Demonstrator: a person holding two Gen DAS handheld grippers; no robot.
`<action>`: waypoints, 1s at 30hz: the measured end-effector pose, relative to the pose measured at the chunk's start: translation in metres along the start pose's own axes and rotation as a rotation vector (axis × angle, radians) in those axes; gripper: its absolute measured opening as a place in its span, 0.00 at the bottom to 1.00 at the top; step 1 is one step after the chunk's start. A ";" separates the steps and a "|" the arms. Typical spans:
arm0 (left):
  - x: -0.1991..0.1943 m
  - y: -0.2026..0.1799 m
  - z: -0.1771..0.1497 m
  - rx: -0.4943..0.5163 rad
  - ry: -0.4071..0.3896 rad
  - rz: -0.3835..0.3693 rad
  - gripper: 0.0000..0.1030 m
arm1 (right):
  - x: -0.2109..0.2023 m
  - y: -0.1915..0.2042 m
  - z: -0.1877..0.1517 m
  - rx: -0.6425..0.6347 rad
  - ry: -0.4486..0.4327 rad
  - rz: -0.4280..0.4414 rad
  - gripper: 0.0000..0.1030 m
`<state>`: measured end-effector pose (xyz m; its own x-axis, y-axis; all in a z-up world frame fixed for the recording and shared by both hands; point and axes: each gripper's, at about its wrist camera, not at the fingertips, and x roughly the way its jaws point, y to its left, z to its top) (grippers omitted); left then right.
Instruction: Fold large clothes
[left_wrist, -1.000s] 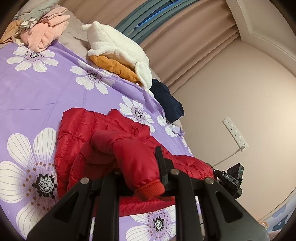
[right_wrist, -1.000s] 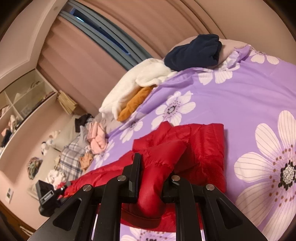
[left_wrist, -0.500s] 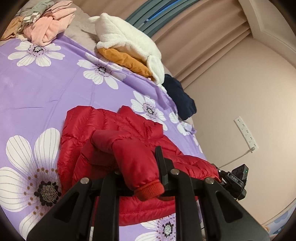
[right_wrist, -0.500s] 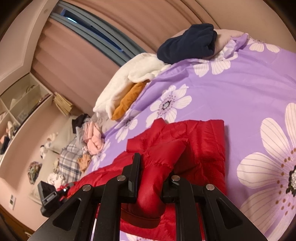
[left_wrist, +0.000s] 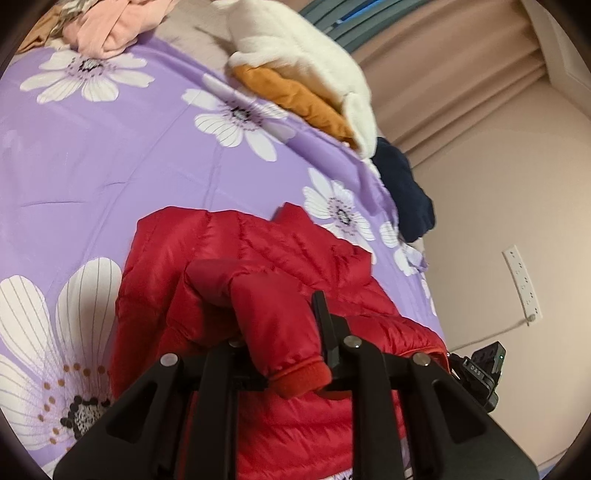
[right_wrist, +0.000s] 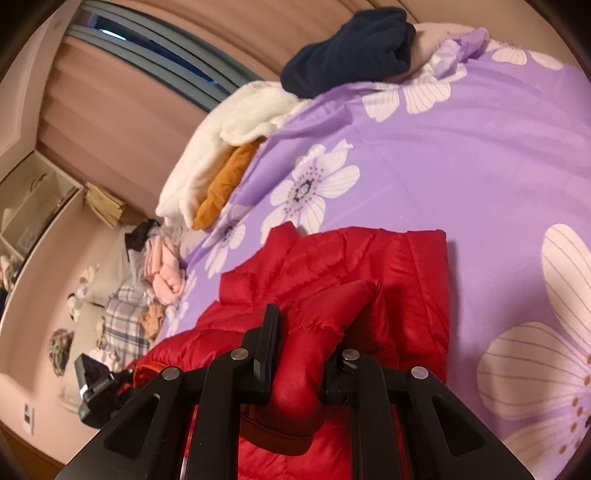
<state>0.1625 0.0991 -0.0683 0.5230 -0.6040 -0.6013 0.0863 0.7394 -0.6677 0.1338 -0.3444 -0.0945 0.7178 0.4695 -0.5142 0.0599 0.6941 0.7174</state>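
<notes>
Sleeves clamped in both grippers, jacket body on bed

Left gripper (left_wrist: 286, 345): nearly closed, pinching a sleeve of the red puffer jacket (left_wrist: 258, 258) just behind its knit cuff (left_wrist: 301, 378). Cuff sticks out toward the camera, between the fingers. Sleeve runs from the gripper away over the jacket body, which lies just beyond and below the fingers.

Right gripper (right_wrist: 303, 349): nearly closed too, pinching the other sleeve (right_wrist: 306, 354); its cuff end hangs below the fingers on the near side.

Jacket body is spread on the purple flowered bedsheet (left_wrist: 110, 166), near edge of the bed, quilted side up, collar toward the far side.

Far side of the bed: white fleece (left_wrist: 303, 55) lying on an orange garment (left_wrist: 295, 98), navy garment (left_wrist: 402, 188) at the right corner, pink clothes (left_wrist: 110, 26) far left. Wall power strip (left_wrist: 522, 284) on the right.
</notes>
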 end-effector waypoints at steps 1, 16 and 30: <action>0.004 0.002 0.001 -0.008 0.003 0.008 0.19 | 0.002 0.000 0.001 -0.004 0.005 -0.003 0.17; 0.049 0.003 0.046 0.003 0.013 0.118 0.20 | 0.039 0.005 0.038 -0.043 -0.008 -0.040 0.16; 0.108 0.035 0.072 -0.066 0.086 0.194 0.24 | 0.083 -0.020 0.063 0.075 0.047 -0.058 0.19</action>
<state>0.2828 0.0811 -0.1250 0.4502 -0.4772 -0.7547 -0.0662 0.8250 -0.5612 0.2359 -0.3538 -0.1222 0.6781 0.4564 -0.5760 0.1533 0.6787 0.7182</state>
